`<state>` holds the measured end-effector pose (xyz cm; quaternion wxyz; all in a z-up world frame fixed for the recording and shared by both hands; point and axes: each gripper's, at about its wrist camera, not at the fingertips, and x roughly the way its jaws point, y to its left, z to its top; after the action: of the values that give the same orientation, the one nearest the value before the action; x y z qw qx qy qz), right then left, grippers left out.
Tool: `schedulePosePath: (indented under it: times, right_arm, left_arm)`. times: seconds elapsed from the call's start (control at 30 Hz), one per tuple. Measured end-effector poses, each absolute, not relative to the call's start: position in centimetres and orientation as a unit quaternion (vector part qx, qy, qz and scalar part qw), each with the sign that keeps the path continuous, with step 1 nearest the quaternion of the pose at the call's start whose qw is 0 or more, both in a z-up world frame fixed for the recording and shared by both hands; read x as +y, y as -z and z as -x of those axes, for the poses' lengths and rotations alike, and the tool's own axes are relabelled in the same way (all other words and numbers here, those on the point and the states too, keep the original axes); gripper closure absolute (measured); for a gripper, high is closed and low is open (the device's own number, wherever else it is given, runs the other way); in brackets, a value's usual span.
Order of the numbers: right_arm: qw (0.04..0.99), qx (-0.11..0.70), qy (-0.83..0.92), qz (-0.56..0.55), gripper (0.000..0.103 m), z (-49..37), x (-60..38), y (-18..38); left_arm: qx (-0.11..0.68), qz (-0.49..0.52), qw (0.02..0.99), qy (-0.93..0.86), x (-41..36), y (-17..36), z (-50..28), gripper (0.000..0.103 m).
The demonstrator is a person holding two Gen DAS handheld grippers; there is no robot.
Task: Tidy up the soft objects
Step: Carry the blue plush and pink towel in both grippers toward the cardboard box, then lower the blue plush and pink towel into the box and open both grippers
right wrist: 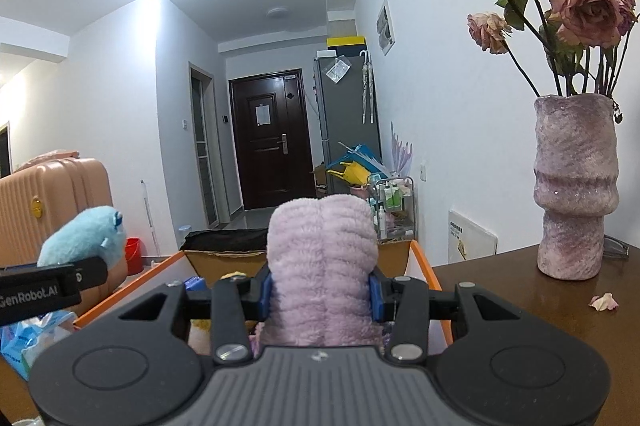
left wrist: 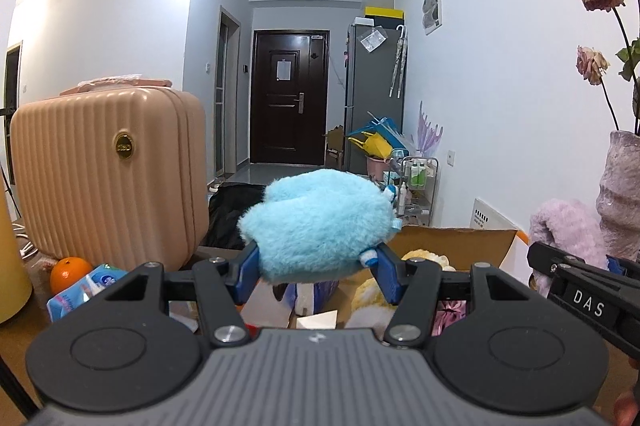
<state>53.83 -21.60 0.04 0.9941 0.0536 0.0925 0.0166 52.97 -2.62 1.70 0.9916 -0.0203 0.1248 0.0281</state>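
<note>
Gripping blue plush (left wrist: 316, 222) and lilac plush (right wrist: 322, 266) above box rim (right wrist: 424, 262).

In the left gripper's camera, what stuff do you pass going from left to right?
Orange → peach suitcase → blue plush toy held by the left gripper → purple fluffy item → vase.

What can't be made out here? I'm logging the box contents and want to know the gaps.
- Open cardboard box contents: left wrist view, mostly covered by the fluffy blue plush toy and the left tongs; only yellow and pink scraps show.
- Same box, right wrist view: blocked by the ribbed lilac plush item in the right tongs.
- Blue tissue pack label: too small to read.
</note>
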Motion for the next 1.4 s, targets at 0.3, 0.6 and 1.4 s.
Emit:
schedulePosePath:
  times: [0.3,0.6,1.4]
  right_arm:
    - [0.995,0.093,-0.011,-0.044,0.061,-55.3,-21.6,-0.1]
    - [0.994,0.105,-0.01,-0.034,0.061,-56.7,-21.3,0.2]
    - [0.984,0.17,-0.017,-0.054,0.06,-60.7,-21.7,1.3]
  left_arm:
    - [0.13,0.021,0.991,-0.026,-3.0,-1.4,-55.2,0.044]
    - [0.14,0.024,0.989,-0.03,-3.1,-1.1,-57.6,0.044]
    - [0.162,0.012,0.986,-0.049,-4.7,0.5,-60.0,0.044]
